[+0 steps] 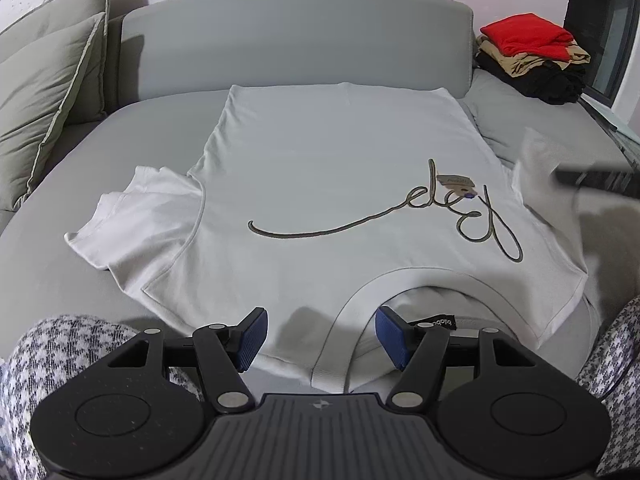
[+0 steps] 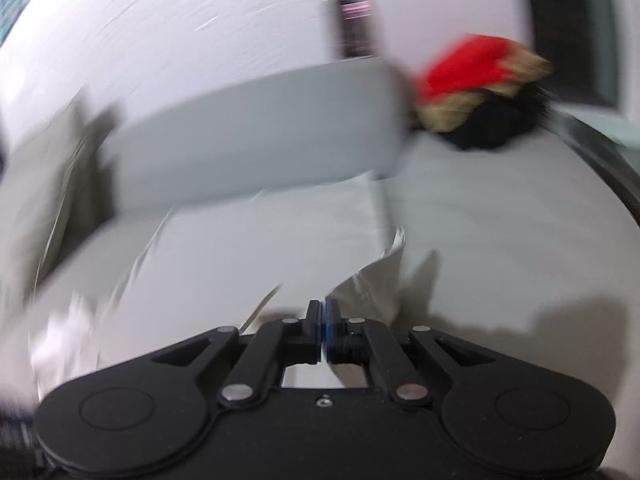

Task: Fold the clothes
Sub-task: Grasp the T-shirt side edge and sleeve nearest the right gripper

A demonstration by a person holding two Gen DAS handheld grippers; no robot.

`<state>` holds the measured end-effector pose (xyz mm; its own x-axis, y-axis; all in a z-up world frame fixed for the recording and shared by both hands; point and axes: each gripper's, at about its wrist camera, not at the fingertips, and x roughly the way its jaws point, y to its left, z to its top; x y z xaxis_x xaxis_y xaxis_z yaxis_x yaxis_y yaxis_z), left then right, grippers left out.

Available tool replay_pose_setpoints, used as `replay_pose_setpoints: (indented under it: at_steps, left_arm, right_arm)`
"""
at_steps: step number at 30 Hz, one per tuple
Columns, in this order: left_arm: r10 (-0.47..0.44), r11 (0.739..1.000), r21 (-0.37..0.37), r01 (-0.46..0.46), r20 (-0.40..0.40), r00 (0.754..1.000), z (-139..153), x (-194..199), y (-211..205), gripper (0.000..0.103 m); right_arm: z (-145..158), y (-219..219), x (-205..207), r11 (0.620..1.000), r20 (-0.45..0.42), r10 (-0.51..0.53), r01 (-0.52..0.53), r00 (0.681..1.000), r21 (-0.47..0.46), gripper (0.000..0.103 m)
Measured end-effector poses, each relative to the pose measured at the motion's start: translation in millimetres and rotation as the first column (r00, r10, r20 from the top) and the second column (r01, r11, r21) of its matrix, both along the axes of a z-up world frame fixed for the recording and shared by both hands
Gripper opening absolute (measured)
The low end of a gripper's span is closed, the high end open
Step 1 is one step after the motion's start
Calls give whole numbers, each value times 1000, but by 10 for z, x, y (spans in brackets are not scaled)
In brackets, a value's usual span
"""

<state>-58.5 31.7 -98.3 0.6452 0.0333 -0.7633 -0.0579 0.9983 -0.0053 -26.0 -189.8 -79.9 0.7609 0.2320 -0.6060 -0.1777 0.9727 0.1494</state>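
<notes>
Right, from the left wrist: a white T-shirt [image 1: 320,184] lies spread flat on the grey sofa bed [image 1: 132,148], collar nearest us, a looping script line across the chest and a small tag lying on it. Its one sleeve [image 1: 136,216] is rumpled out to the side. The left gripper [image 1: 320,338] hangs over the neckline, blue pads apart, nothing between them. Far corner: a pile of folded clothes [image 1: 532,60], red on top. At the right edge the other sleeve is lifted, blurred.

Over to the right wrist, all smeared: the right gripper [image 2: 323,320] has its jaws pinched together on a fold of white cloth, that lifted sleeve [image 2: 376,276], raised off the bed.
</notes>
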Motion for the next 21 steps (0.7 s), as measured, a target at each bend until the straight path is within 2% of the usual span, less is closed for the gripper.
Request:
replay_pose_setpoints:
  at_steps: [2, 3, 4, 7, 9, 10, 11, 13, 15, 17, 18, 21]
  left_arm:
    - [2, 1000, 9, -2, 1, 1000, -3, -4, 1, 62]
    - [4, 1000, 13, -4, 5, 1000, 1, -9, 8, 62]
    - [6, 1000, 17, -6, 9, 1000, 6, -13, 16, 62]
    - [14, 1000, 14, -14, 10, 1000, -4, 3, 41, 62]
    - [20, 1000, 5, -20, 7, 1000, -18, 24, 58, 61]
    - [23, 1000, 1, -23, 5, 1000, -26, 35, 67, 61]
    - [26, 1000, -2, -26, 3, 1000, -33, 45, 75, 59]
    - [21, 1000, 14, -21, 14, 1000, -42, 59, 51, 59]
    - [18, 999, 32, -19, 19, 1000, -50, 63, 43, 59]
    - [19, 999, 44, -20, 21, 1000, -56, 47, 76, 59]
    - [20, 999, 50, -21, 23, 1000, -59, 39, 93, 59]
    - [19, 998, 60, -21, 28, 999, -67, 36, 144, 60]
  right_arm:
    - [-173, 197, 22, 995, -76, 80, -84, 994, -49, 4]
    - [-249, 219, 28, 994, -121, 96, -102, 988, -47, 11]
    - [-278, 175, 14, 995, -142, 92, -97, 986, -29, 18]
    - [-341, 19, -25, 997, -195, 76, -71, 978, 30, 22]
    - [-262, -218, -11, 996, -178, 9, 6, 984, 85, 21]
    - [-245, -319, 37, 994, -180, -49, 66, 982, 87, 12]
    - [-227, -421, 85, 988, -183, -107, 125, 977, 89, 8]
    - [-283, -550, 212, 975, -224, -183, 206, 957, 84, 8]
    - [-451, -565, 358, 975, -293, -193, 216, 937, 46, 8]
    - [-646, -509, 377, 975, -357, -220, 212, 908, -62, 4]
    - [-669, -491, 332, 971, -356, -238, 214, 903, -107, 2]
    - [-624, -494, 200, 965, -398, -255, 208, 881, -158, 1]
